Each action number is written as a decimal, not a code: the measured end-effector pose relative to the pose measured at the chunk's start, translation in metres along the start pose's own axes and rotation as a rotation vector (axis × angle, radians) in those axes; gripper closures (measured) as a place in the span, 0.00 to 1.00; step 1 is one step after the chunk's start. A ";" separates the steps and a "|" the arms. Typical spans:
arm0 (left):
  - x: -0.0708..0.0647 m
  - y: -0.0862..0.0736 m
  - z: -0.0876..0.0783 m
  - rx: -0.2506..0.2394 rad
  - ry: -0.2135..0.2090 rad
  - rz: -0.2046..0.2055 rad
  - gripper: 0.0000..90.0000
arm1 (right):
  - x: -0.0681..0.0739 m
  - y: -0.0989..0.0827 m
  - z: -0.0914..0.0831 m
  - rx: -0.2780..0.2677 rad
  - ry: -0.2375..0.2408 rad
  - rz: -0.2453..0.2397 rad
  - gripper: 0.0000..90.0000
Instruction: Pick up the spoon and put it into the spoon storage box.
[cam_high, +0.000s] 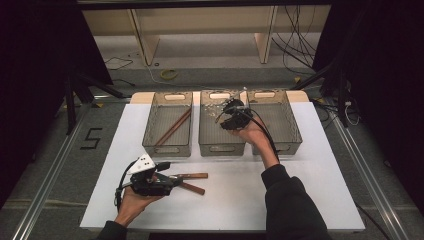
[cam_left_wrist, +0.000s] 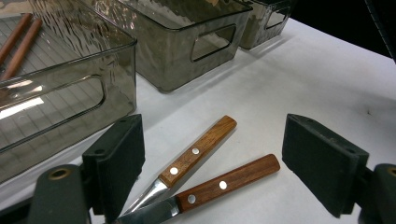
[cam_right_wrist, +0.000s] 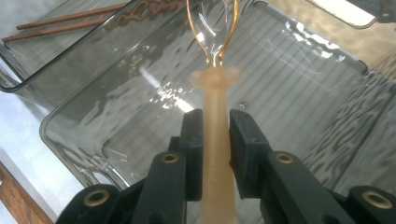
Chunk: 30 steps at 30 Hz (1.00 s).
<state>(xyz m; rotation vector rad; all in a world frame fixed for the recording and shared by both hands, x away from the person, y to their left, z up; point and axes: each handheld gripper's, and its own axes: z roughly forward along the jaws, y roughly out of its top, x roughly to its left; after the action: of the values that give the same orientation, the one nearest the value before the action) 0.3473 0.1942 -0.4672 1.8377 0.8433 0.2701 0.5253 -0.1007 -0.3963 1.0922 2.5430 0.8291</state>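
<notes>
My right gripper (cam_high: 227, 111) hovers over the middle smoked-plastic bin (cam_high: 202, 127), shut on a spoon (cam_right_wrist: 217, 154). The spoon has a pale translucent handle and a clear, gold-rimmed bowl (cam_right_wrist: 212, 28) pointing away from the jaws, above the bin's ribbed floor (cam_right_wrist: 289, 93). Near the table's front left, my left gripper (cam_high: 174, 180) is open and held low. Two wooden-handled knives (cam_high: 194, 176) lie side by side on the white tabletop between its pads. In the left gripper view the upper knife (cam_left_wrist: 196, 151) and the lower knife (cam_left_wrist: 229, 182) rest untouched between the pads, blades toward the camera.
Three smoked bins stand in a row at the back of the table. The left bin (cam_high: 150, 120) holds brown chopsticks (cam_high: 172, 127). The right bin (cam_high: 295, 125) sits beside my right hand. A sleeved forearm (cam_high: 287, 200) crosses the front right of the table.
</notes>
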 end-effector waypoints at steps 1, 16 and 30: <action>0.000 0.000 0.000 0.001 0.000 0.001 0.23 | 0.001 0.000 0.001 0.001 0.000 -0.002 0.85; 0.001 0.000 0.000 -0.001 0.001 -0.004 0.23 | 0.000 -0.005 -0.013 -0.027 0.053 0.002 0.61; 0.005 0.004 -0.003 0.020 -0.011 0.001 0.23 | 0.010 -0.034 -0.053 -0.100 0.083 -0.037 0.49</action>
<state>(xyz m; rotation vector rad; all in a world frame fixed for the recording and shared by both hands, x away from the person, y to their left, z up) 0.3513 0.1990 -0.4631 1.8569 0.8405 0.2530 0.4754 -0.1333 -0.3737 0.9968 2.5498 0.9999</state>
